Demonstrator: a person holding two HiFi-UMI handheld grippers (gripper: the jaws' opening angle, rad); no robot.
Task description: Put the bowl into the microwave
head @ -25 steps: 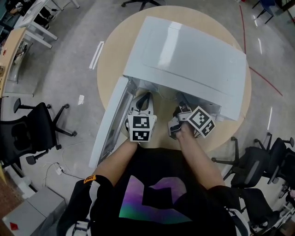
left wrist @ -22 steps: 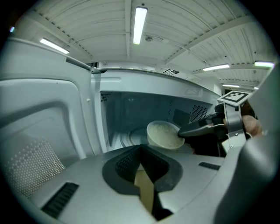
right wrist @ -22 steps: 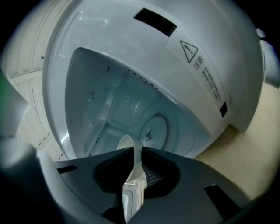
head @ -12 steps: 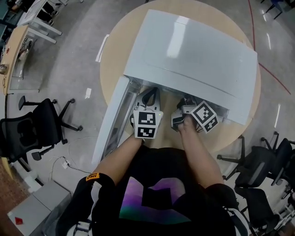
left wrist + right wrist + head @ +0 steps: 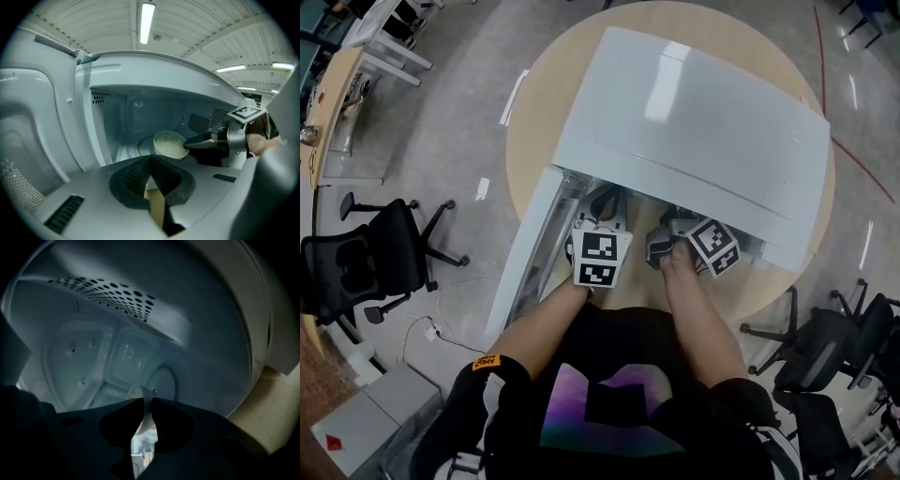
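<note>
Pinched narrowly between the jaws of the right gripper (image 5: 144, 401): rim of the bowl (image 5: 168, 144), inside the microwave (image 5: 694, 122) cavity, seemingly just over the turntable (image 5: 164, 380). Ahead and right of the left gripper (image 5: 151, 159), itself closed on nothing at the cavity mouth, beside the open door (image 5: 530, 253)

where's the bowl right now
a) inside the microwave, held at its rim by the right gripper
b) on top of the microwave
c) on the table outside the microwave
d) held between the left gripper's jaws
a: the left gripper view shows the bowl inside the open microwave, with the right gripper shut on its rim.
</note>
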